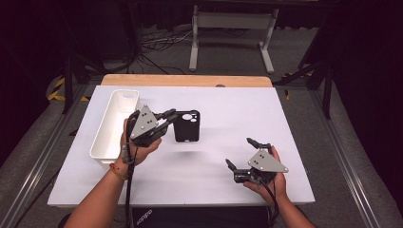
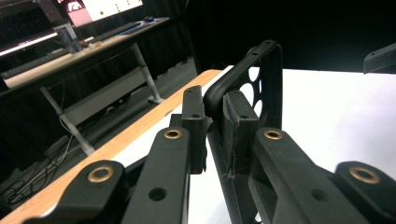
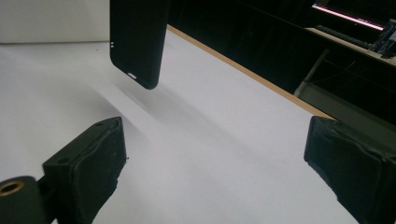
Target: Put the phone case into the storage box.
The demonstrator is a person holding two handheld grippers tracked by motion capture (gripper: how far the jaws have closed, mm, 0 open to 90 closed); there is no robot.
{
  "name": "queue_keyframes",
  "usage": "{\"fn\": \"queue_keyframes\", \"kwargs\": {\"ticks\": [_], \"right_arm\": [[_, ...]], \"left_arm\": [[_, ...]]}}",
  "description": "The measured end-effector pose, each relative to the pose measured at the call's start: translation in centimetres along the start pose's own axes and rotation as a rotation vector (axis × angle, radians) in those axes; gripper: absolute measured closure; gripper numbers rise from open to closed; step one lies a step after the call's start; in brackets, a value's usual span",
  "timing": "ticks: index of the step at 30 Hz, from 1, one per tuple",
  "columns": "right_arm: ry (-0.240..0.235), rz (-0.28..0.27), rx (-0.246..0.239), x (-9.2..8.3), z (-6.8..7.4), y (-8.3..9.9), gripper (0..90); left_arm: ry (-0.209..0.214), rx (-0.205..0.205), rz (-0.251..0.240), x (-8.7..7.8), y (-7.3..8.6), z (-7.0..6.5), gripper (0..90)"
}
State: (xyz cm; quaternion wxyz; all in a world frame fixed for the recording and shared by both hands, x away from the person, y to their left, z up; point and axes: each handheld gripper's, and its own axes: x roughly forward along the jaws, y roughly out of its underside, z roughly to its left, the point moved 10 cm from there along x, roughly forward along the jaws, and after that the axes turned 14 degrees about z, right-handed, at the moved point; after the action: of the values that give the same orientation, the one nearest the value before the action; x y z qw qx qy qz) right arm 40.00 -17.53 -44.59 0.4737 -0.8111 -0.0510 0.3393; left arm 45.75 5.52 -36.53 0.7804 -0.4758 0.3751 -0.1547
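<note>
Phone case point(image 1: 187, 126) edge between left fingers point(image 2: 236, 116)

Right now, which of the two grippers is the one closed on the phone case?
The left gripper, beside the white bin: its pads clamp the black phone case by its edge, off the table. The right gripper has wide, empty jaws.

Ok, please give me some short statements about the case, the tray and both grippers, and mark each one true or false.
1. The left gripper is shut on the black phone case. True.
2. The case lies flat on the table. False: it is lifted, with its shadow on the table below it.
3. The right gripper holds the case too. False: its jaws stand wide open with nothing between them.
4. The white tray stands at the left side of the table. True.
5. The case is inside the tray. False: it is to the right of the tray.
</note>
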Motion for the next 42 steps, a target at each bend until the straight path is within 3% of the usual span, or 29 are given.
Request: {"fn": "queue_keyframes", "kwargs": {"ticks": [13, 19, 24, 42], "right_arm": [[0.011, 0.003, 0.020, 0.0, -0.2, 0.4, 6.2], [0.007, 0.001, 0.020, 0.0, -0.2, 0.6, 6.0], [0.008, -0.001, 0.010, 0.0, -0.1, 0.6, 6.0], [0.003, 0.013, 0.011, 0.3, 0.1, 0.8, 6.0]], "left_arm": [[0.007, -0.019, 0.000, -2.3, -0.5, 2.6, 81.0], [-0.013, -0.024, -0.005, -3.2, -0.7, 4.1, 81.0], [-0.040, -0.001, 0.012, -3.9, -1.0, 5.2, 81.0], [-0.098, 0.019, 0.037, -6.6, -1.5, 8.9, 81.0]]}}
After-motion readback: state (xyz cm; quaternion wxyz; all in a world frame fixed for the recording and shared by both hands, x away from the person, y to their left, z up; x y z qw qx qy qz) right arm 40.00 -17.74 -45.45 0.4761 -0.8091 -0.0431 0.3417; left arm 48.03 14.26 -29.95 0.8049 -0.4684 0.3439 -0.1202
